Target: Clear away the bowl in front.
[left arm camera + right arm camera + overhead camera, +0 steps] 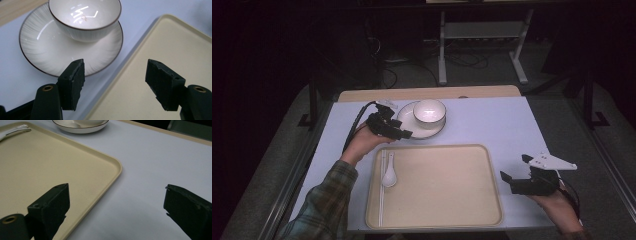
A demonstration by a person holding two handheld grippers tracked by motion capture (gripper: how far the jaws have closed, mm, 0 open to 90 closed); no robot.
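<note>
Left tool (401,133) hovers just beside the near-left rim of the plate (408,121), jaws spread with nothing between them. In the left gripper view the left tool (115,82) looks down at the plate (45,47) and the bowl (85,18) that sits on it. One jaw is over the plate rim, the other over the tray (170,50) edge. No contact visible.

Right tool (518,174) is held by the tray's (492,200) right edge, well apart from the dishes, jaws wide and empty. In the right gripper view the right tool (116,205) has one jaw over the tray (50,165) corner and one over the bare worktop (155,162). The spoon (389,172) lies inside the tray at its left side.

The work looks like getting the plate and bowl onto the tray.

Risks, as judgement:
- The bowl only rests on the plate. Any tilt while lifting by the rim likely slides it off or tips it.
- The thin, glossy plate rim offers a shallow bite, so the pads may slip and drop it on the worktop (492,120).
- A tool coming in too low could shove the plate away instead of gripping it, pushing it toward the worktop's far edge.
- The raised tray lip sits close by, so a plate dragged rather than lifted could catch on it.
- Set down at the tray's left, the plate could land on the spoon and rock.
- A one-sided grip is off balance with the bowl's weight, and the right tool is too far away to help steady it.
</note>
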